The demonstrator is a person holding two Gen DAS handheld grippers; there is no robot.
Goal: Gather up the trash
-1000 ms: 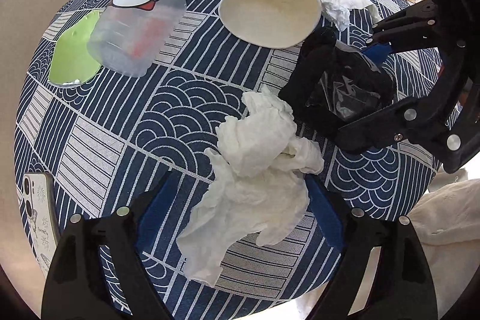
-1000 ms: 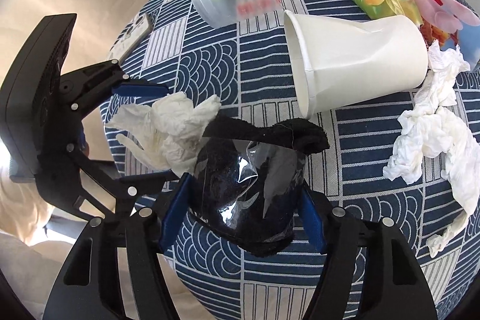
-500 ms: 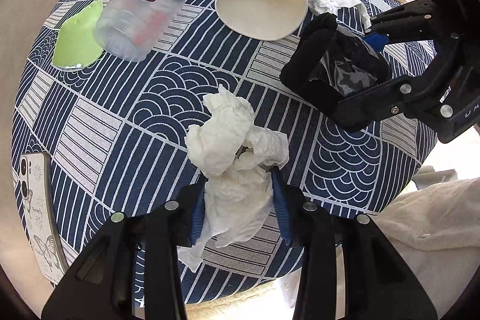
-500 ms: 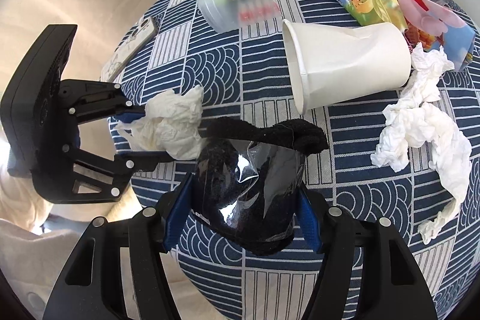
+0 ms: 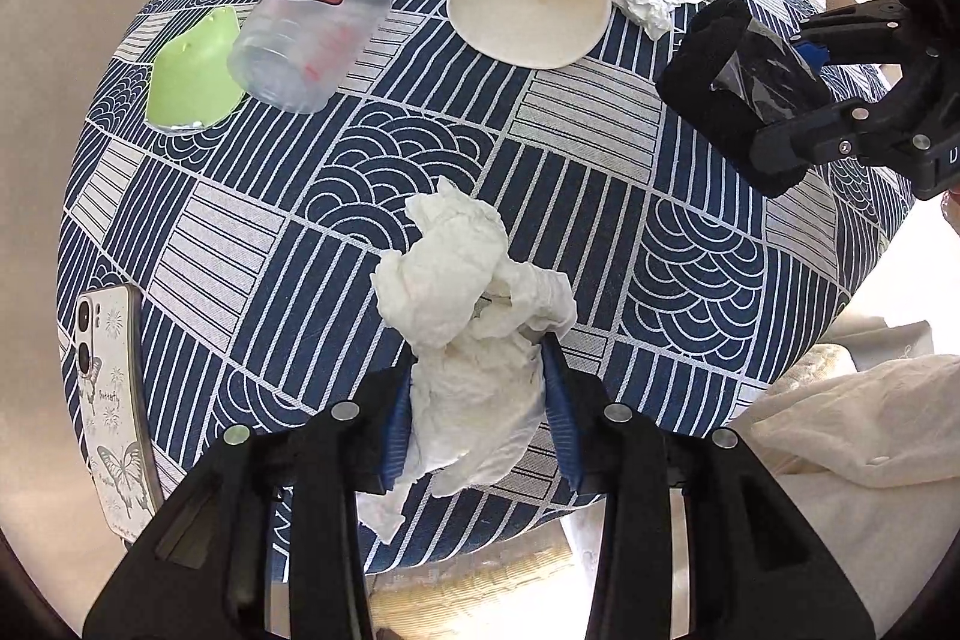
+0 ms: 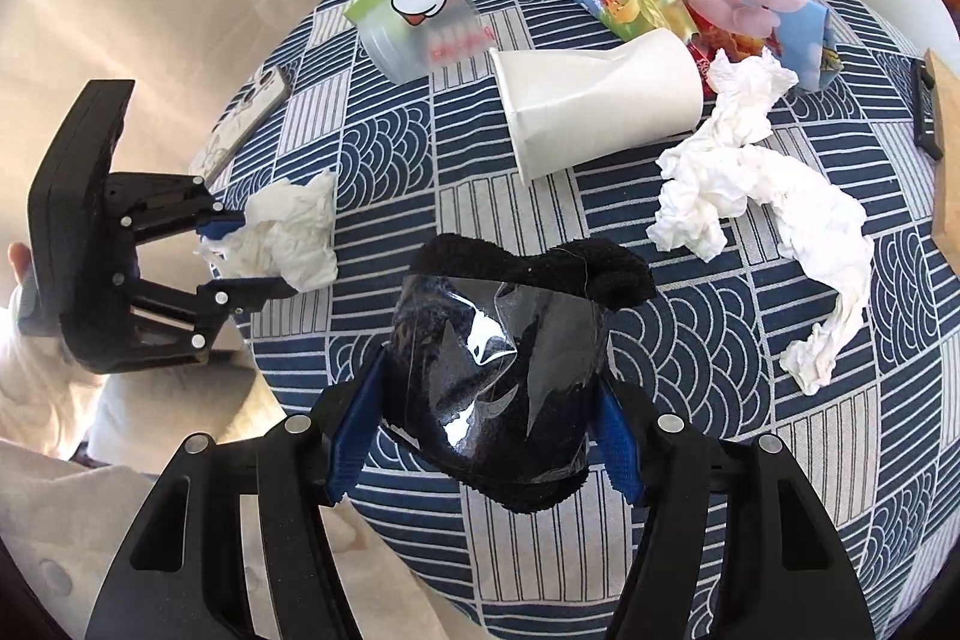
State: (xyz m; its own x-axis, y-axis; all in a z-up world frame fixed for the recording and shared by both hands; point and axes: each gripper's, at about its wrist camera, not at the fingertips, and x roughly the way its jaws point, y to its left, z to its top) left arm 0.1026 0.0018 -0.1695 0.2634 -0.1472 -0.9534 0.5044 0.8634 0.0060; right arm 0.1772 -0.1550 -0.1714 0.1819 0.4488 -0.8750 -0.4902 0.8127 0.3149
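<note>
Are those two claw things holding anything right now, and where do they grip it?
Left gripper pinches the crumpled white tissue at its lower end. Right gripper clamps the black fuzzy plastic-wrapped bundle by its sides.

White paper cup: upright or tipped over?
Tipped over. The white paper cup lies on its side on the tablecloth, open mouth facing sideways; it looks empty inside.
</note>
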